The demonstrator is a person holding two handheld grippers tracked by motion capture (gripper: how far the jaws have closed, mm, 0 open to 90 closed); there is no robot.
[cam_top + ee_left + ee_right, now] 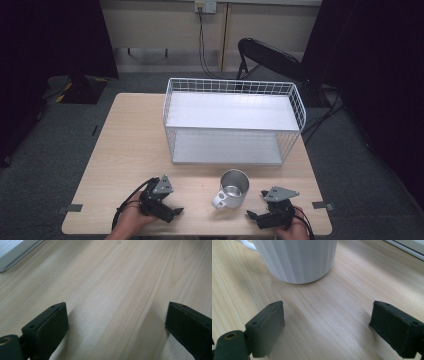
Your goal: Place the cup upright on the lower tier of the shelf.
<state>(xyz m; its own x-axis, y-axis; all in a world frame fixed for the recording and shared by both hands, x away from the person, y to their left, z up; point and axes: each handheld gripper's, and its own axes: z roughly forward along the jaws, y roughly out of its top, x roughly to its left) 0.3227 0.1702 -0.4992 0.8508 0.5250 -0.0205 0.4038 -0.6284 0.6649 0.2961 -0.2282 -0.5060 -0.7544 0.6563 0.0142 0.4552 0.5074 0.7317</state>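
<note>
A white ribbed mug [232, 189] with a metal-looking inside stands upright on the wooden table [130, 150], handle toward the front left. In the right gripper view the mug [299, 260] sits just beyond the jaws. My right gripper [256, 216] rests at the table's front edge to the right of the mug, open and empty [327, 322]. To the mug's left, also near the front edge, my left gripper [175, 212] lies open over bare wood [117, 320].
A white wire basket rack [232, 122] with two flat shelves stands behind the mug, mid-table. Its lower shelf edge [15, 255] shows at the top left of the left gripper view. A black folding chair [270, 57] stands beyond the table.
</note>
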